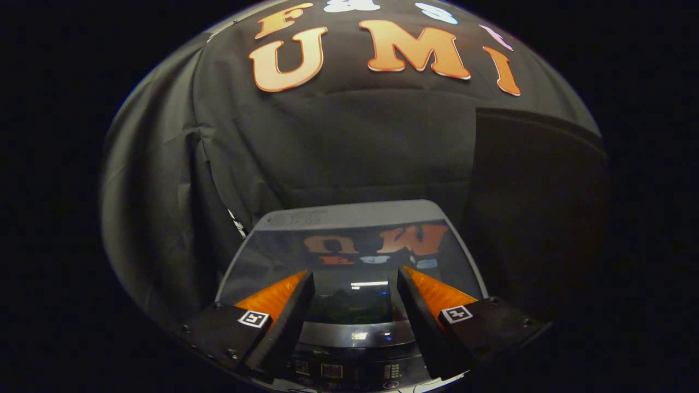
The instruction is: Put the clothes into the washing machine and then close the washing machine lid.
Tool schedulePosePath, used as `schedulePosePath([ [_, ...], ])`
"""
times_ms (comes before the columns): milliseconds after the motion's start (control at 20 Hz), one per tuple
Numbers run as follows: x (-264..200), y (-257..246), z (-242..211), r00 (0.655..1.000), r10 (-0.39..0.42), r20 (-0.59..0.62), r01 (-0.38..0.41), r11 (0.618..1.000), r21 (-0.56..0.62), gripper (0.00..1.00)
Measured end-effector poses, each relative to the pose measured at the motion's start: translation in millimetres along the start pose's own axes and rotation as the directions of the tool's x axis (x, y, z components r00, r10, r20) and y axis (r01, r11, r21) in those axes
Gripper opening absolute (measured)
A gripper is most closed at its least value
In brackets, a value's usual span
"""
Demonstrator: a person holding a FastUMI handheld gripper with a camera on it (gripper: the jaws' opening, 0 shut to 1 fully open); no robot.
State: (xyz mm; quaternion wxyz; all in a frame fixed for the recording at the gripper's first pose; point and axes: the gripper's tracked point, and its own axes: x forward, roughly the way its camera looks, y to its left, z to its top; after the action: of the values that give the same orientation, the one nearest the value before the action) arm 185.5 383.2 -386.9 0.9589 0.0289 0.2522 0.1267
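A washing machine stands just ahead of me, seen from above, with its glossy dark glass lid (349, 245) lying flat and shut over the tub. The glass mirrors the booth wall. My gripper (352, 278) hovers over the lid's front part, fingers open and apart with nothing between them. Below the fingers runs the machine's control panel (344, 371) with small buttons and a display. Something dark and greenish shows faintly through the glass between the fingers; I cannot tell what it is.
Black cloth walls close in behind and to the left of the machine. A dark, flat panel (535, 218) stands to the right of the machine, beyond the right finger.
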Motion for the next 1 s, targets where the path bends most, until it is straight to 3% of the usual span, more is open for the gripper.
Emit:
schedulePosePath([
  [300, -128.2, -4.1, 117.4, 0.972, 0.073, 0.225, -0.065, 0.997, -0.042, 0.98],
  [550, -269.0, -85.7, 198.6, 0.942, 0.063, 0.33, -0.054, 0.998, -0.035, 0.97],
  [800, -392.3, -180.4, 223.3, 0.91, 0.027, 0.414, 0.008, 0.996, -0.084, 0.97],
  [1000, -444.0, -220.7, 227.1, 0.888, 0.0, 0.46, 0.037, 0.997, -0.07, 0.98],
])
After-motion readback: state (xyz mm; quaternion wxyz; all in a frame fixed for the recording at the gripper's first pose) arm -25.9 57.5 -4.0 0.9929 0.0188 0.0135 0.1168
